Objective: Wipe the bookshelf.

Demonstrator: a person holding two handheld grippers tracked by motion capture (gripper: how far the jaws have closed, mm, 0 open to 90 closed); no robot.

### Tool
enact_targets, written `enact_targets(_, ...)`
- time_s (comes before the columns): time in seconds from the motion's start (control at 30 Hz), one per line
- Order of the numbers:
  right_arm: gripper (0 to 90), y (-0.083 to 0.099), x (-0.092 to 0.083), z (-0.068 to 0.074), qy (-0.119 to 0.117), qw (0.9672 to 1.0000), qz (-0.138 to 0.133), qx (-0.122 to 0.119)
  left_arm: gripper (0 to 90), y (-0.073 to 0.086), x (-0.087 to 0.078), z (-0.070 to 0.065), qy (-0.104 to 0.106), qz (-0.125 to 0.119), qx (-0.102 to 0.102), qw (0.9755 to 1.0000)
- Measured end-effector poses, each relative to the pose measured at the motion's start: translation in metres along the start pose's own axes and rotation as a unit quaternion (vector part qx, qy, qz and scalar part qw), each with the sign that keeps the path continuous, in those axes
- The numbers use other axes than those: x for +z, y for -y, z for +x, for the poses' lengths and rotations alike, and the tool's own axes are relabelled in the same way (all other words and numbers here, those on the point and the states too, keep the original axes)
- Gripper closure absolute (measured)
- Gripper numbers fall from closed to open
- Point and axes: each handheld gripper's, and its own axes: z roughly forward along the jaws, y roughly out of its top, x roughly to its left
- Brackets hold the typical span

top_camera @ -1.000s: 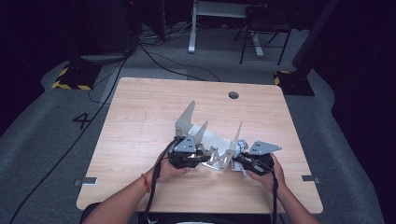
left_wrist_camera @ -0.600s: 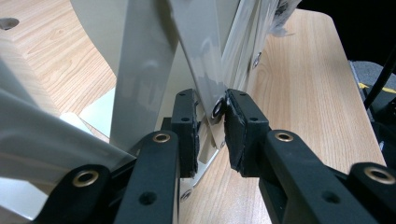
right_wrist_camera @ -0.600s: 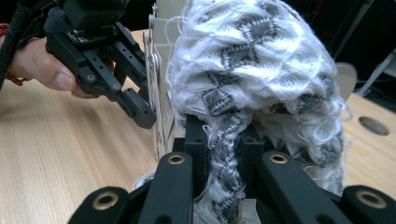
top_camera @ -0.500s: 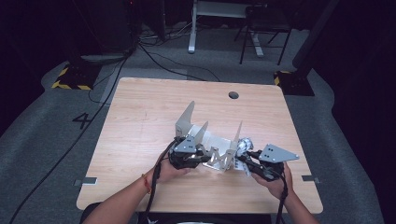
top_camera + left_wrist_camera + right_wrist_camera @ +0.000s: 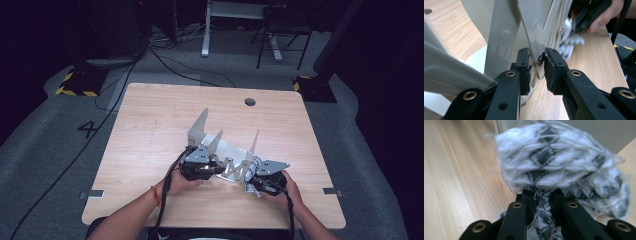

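A pale grey box (image 5: 220, 142) with several upright pointed flaps sits mid-table. My left gripper (image 5: 216, 169) is at the box's near left corner and is shut on the lower end of one grey flap (image 5: 531, 25); in the left gripper view its pads (image 5: 554, 72) pinch that flap from both sides. My right gripper (image 5: 254, 184) is at the box's near right side, shut on a bunched white cloth with a black pattern (image 5: 549, 162). The cloth (image 5: 250, 188) hangs at its tip, close to the box, and is also seen blurred (image 5: 570, 42).
The wooden table (image 5: 150, 130) has a round cable hole (image 5: 250, 102) at the back. Its front edge lies just behind both hands. A grey carpet with cables surrounds it, and a desk frame (image 5: 240, 30) and a chair stand beyond.
My right gripper swung out to the right with the cloth, then came back toward the box and slightly nearer the front edge. The left gripper and the box stayed put.
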Motion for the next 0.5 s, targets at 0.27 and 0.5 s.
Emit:
enact_targets(0.27,79.3,-0.035,-0.058,-0.013,0.041,0.9887,-0.144,0.014,74.3,0.0,0.0,-0.001,-0.002,0.002,-0.002,1.0)
enact_targets(0.5,79.2,-0.031,-0.041,-0.015,0.054,0.9905,-0.122,0.033,74.1,0.0,0.0,-0.001,-0.002,0.001,-0.005,1.0)
